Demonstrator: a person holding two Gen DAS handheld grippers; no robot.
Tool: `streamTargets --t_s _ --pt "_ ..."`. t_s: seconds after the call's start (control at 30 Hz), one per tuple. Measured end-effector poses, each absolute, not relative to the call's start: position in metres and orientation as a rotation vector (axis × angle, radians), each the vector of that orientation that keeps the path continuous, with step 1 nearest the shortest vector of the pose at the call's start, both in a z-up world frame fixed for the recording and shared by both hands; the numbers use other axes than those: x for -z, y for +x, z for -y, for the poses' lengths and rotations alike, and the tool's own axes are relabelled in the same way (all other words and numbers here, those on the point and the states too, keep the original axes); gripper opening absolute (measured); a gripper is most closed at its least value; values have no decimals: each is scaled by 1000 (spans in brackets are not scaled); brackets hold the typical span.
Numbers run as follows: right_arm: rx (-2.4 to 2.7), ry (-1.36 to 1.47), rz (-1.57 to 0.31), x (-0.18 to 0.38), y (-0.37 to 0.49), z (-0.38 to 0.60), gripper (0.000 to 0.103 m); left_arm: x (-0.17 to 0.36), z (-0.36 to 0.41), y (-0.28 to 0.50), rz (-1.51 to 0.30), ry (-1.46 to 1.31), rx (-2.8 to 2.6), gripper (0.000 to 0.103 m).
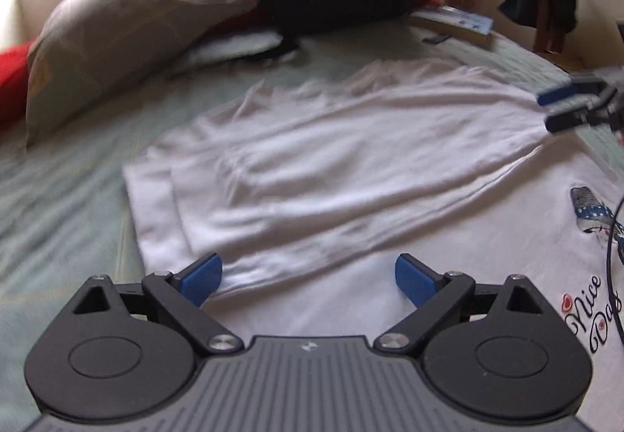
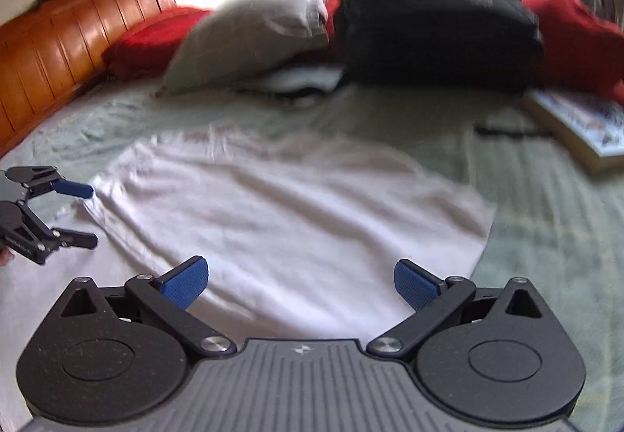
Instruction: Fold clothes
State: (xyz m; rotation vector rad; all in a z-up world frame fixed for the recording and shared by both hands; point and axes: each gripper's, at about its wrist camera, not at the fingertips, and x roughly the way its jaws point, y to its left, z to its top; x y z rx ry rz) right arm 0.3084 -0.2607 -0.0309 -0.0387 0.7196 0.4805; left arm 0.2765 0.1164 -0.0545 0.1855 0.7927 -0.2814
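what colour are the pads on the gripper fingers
Blue, on black arms; clearest on the left gripper's pads in the left wrist view.

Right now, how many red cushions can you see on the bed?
3: one red cushion beside the wooden headboard, one behind the grey pillow, one right of the black bag. Others may be hidden.

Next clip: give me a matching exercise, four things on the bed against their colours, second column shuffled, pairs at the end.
Things:
1. T-shirt
2. Backpack
3. Bedsheet
4. Pads of the left tongs

Colours:
A. Blue
B. Pale green
C. White
D. Black

Pairs: 1-C, 2-D, 3-B, 4-A
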Motion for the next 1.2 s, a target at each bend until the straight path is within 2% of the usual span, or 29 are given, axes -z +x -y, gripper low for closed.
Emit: streamTargets --t_s 0.17,0.3,0.53,0.67,1.07,1.2 --pt "-456 -56 -740 33 287 262 103 52 -133 257 -817 163 245 96" --pt "-440 -68 -749 33 270 263 103 28 -139 232 -790 210 247 96" --pt "-483 -117 -628 -10 236 251 103 -16 -136 184 -734 334 211 96" --pt "-496 -151 -604 -21 213 237 103 -21 -125 152 -698 366 244 101" --pt "-549 -166 -699 17 128 200 103 68 -72 90 -746 362 295 101" --pt "-522 -183 -763 53 113 194 103 80 -93 74 -763 198 263 101"
